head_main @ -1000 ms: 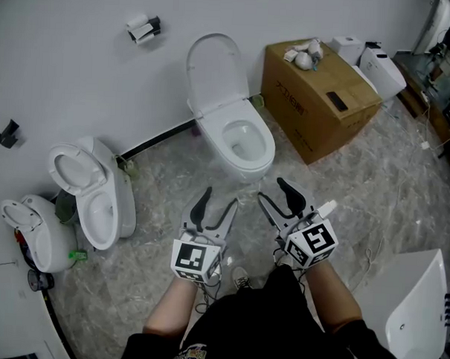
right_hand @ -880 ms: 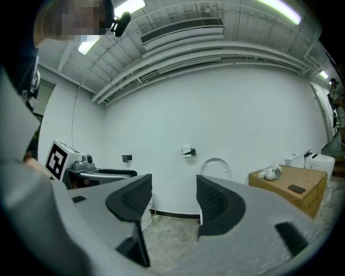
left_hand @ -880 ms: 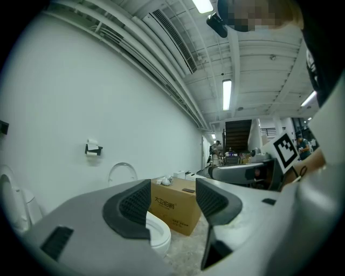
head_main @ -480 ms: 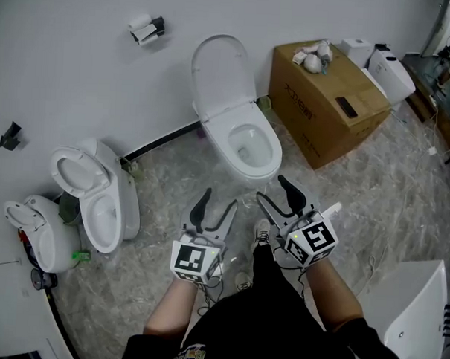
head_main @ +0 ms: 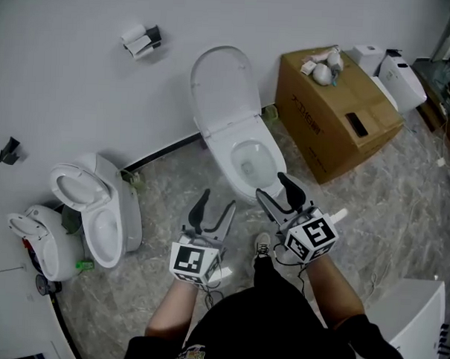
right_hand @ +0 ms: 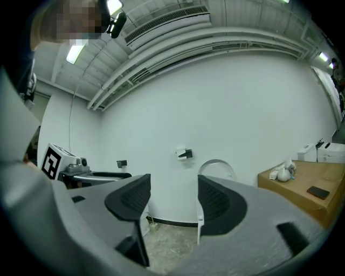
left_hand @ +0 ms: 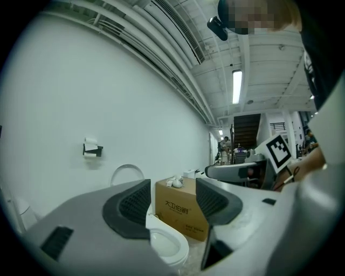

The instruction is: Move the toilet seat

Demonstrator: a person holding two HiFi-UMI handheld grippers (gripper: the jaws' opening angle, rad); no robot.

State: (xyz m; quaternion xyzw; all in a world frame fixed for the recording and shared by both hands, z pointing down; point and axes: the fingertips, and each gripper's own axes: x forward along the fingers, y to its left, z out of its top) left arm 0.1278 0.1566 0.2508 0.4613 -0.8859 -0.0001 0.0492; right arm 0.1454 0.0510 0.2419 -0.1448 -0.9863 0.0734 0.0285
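A white toilet stands against the wall with its seat and lid [head_main: 224, 89] raised upright over the open bowl [head_main: 250, 160]. My left gripper [head_main: 212, 208] hangs open just in front of the bowl, a little to its left. My right gripper [head_main: 279, 190] is open too, close to the bowl's front rim, touching nothing. In the left gripper view the bowl [left_hand: 167, 245] and the lid [left_hand: 126, 173] show beyond the spread fingers of my left gripper [left_hand: 172, 202]. The right gripper view shows the lid [right_hand: 215, 164] past my empty right gripper [right_hand: 173, 202].
A cardboard box [head_main: 339, 117] with small items on top sits right of the toilet. Two more toilets [head_main: 97, 207] stand at the left wall. A paper holder [head_main: 142, 37] hangs on the wall. A white fixture [head_main: 412, 324] is at lower right. The person's shoe [head_main: 262, 246] is between the grippers.
The view has closed in on the middle toilet, whose bowl now lies nearer both grippers. The grippers stay open and side by side.
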